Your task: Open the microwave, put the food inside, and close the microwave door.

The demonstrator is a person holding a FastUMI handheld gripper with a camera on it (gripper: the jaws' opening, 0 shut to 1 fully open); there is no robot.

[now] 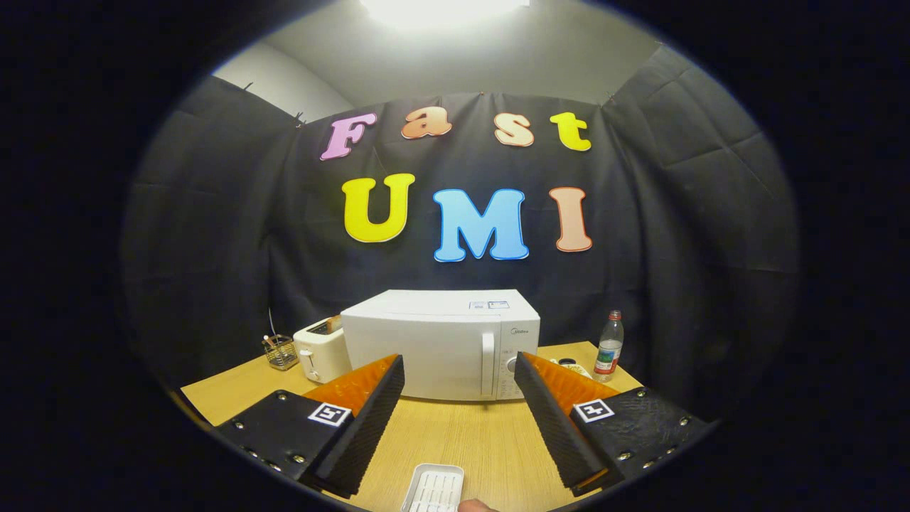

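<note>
A white microwave (441, 343) stands on the wooden table (462, 434) beyond my fingers, its door shut and its vertical handle (488, 363) on the right side of the door. My gripper (458, 370) is open, with nothing between the fingers, held above the table a short way back from the microwave. A white ridged tray (434, 489) lies on the table close below me, between the fingers' bases. Something small and tan (475, 505) shows at the tray's near right corner; I cannot tell what it is.
A white toaster (321, 350) with toast in it stands left of the microwave, and a small wire basket (281, 351) sits further left. A clear bottle with a red cap (609, 345) stands to the microwave's right, with a small flat item (569, 365) beside it.
</note>
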